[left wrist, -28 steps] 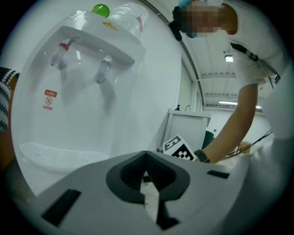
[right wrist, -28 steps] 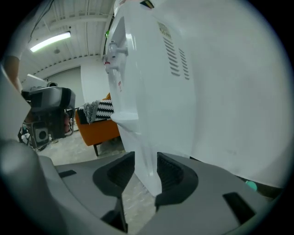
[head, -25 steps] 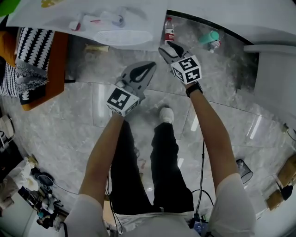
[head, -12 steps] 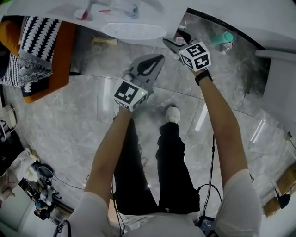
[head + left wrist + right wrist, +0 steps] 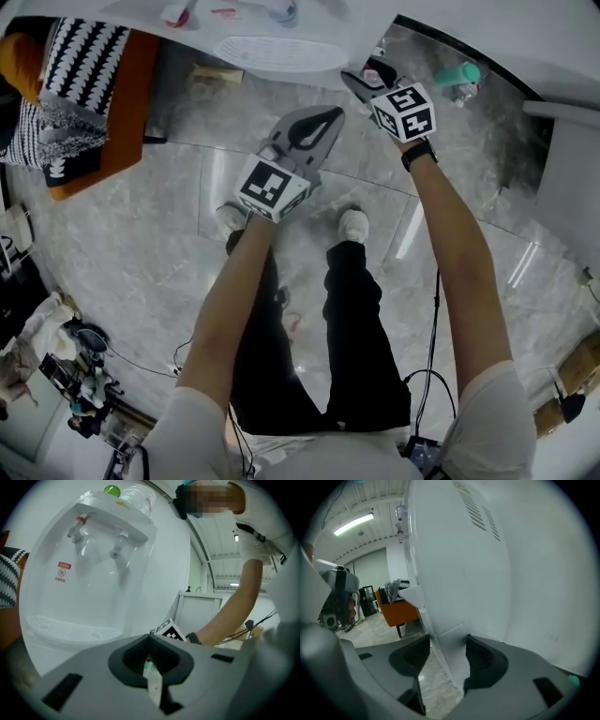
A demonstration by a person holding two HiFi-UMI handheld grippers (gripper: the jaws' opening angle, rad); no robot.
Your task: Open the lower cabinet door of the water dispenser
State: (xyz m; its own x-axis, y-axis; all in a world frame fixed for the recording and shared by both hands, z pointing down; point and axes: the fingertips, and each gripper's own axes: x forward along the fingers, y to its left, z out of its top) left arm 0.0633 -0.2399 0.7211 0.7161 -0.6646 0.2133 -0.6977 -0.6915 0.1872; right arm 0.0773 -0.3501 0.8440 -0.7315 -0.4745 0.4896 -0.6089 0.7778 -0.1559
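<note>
The right gripper reaches forward to the white water dispenser, low on its body, at the top edge of the head view. In the right gripper view its fingers are clamped on the edge of the lower cabinet door, a thin white panel that fills the gap between them and stands a little out from the dispenser's vented side wall.

The left gripper hangs beside the right one, just in front of the dispenser and touching nothing. Its fingers are pressed together with nothing held.

The left gripper view looks up at the dispenser's front: two taps above a slotted drip tray, and a bottle with a green cap on top.

To the left of the dispenser an orange chair with a black-and-white cushion stands on the grey marble floor. A teal bottle lies on the floor to the right
</note>
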